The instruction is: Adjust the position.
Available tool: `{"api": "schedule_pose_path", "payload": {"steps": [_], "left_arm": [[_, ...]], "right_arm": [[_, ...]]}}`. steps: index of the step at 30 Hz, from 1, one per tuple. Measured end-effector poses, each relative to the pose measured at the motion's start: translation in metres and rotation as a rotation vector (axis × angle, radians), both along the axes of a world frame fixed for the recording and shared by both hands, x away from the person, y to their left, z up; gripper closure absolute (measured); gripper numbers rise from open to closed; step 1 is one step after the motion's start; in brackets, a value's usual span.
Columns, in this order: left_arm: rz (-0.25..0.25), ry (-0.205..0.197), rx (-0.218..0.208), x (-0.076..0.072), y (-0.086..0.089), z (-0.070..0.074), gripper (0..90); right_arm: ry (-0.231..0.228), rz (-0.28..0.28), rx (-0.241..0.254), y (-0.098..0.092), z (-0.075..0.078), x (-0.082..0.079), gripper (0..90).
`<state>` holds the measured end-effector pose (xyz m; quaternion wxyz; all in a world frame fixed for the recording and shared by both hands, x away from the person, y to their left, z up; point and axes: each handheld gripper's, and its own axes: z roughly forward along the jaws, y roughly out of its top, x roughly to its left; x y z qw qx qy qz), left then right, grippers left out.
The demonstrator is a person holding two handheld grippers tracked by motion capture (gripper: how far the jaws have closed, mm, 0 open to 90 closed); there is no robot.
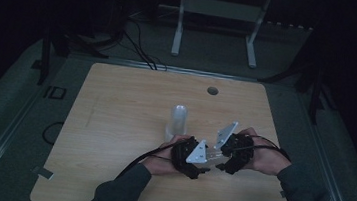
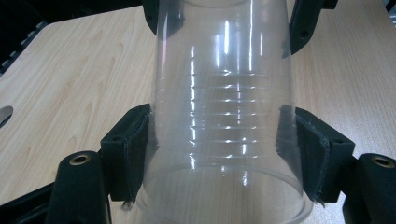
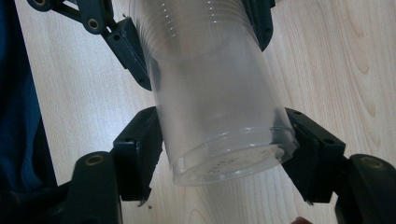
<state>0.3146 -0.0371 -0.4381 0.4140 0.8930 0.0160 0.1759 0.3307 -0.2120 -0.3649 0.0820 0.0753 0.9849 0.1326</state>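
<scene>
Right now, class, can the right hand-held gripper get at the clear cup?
Likely yes: the clear cup sits between the right hand-held gripper jaws, touching both; the left hand-held gripper holds it farther along.

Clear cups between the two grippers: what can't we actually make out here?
- Cup count: the ridged rims in the right gripper view suggest a nested stack, but clear walls blur the number.
- Stack's far end: cut off by the top edge in the left gripper view.
- Grip contact: in the dim high view, the left gripper and right gripper hide their jaws under grey plates.
- Contents: cannot tell through the glare.
</scene>
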Motion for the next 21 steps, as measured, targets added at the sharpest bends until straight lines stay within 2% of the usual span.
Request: {"api": "schedule_pose_path", "payload": {"steps": [5,10,14,21], "left_arm": [[0.001,-0.011,0.000,-0.0011,-0.0011,-0.0008,28.8],[0.012,0.017,-0.013,-0.0003,-0.0015,-0.0005,26.0],[0.020,0.023,-0.018,-0.0004,-0.0016,0.0001,22.6],[0.044,0.030,-0.054,0.0009,0.0004,0.0027,16.0]], "right_arm": [[0.000,-0.007,-0.002,-0.0013,-0.0011,-0.0002,37.0],[0.001,-0.001,0.001,-0.0020,-0.0015,-0.0016,40.8],[-0.004,-0.003,0.005,-0.0018,-0.0024,-0.0022,42.1],[-0.005,-0.013,0.017,-0.0046,-0.0033,-0.0017,42.2]]}}
